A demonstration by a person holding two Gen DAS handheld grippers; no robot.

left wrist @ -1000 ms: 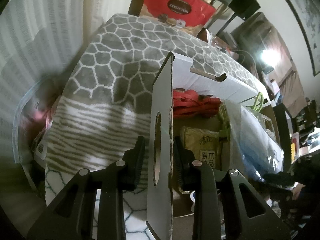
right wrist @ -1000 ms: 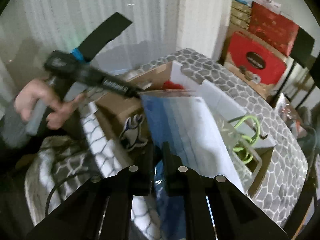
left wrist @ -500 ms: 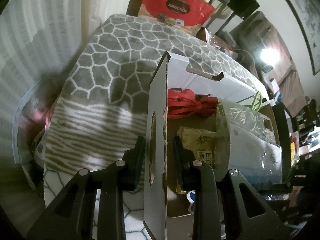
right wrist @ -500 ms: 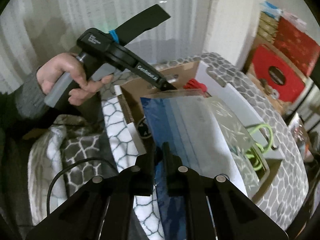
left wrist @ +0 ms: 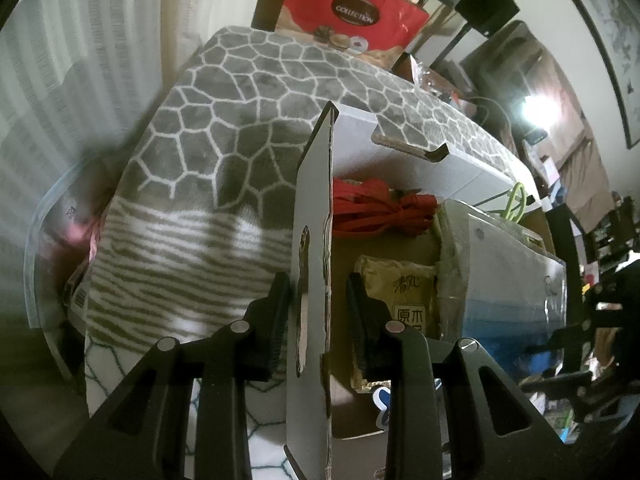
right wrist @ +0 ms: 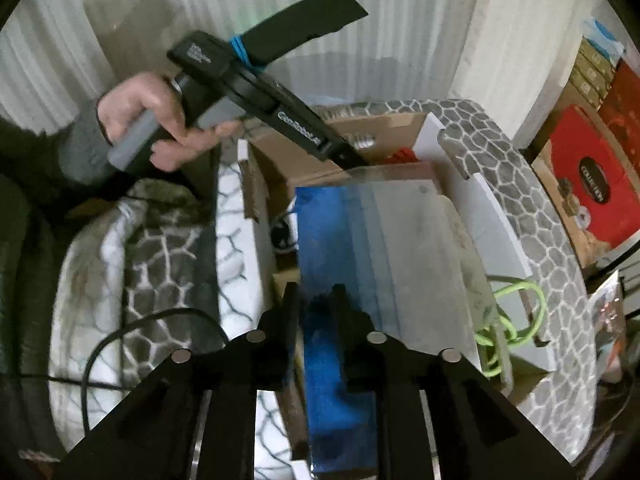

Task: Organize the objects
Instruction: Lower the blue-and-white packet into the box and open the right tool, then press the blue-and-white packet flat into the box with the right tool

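The right gripper [right wrist: 316, 308] has just been opening: its jaws, pinched on the blue-and-white bag [right wrist: 384, 248] a second ago, now stand slightly apart astride the bag's blue edge, with the pads no longer pressing it. Since then the bag has dropped from above the box [right wrist: 496, 240] to lie flat and low inside it, along the right wall. The left gripper [left wrist: 318, 300] has not shifted; its jaws, nearly closed, straddle the upright white flap [left wrist: 312, 240] by its handle slot, though whether the pads press it cannot be told. The hand [right wrist: 148, 120] on it shows in the right view. The corrugated box sits on a grey honeycomb-patterned cover [left wrist: 248, 92], walls close on all sides. Inside, red straps [left wrist: 376, 208] fill the far corner, a tan packet [left wrist: 400, 288] lies beside the flap, and a green cord [right wrist: 516, 312] loops at the right wall.
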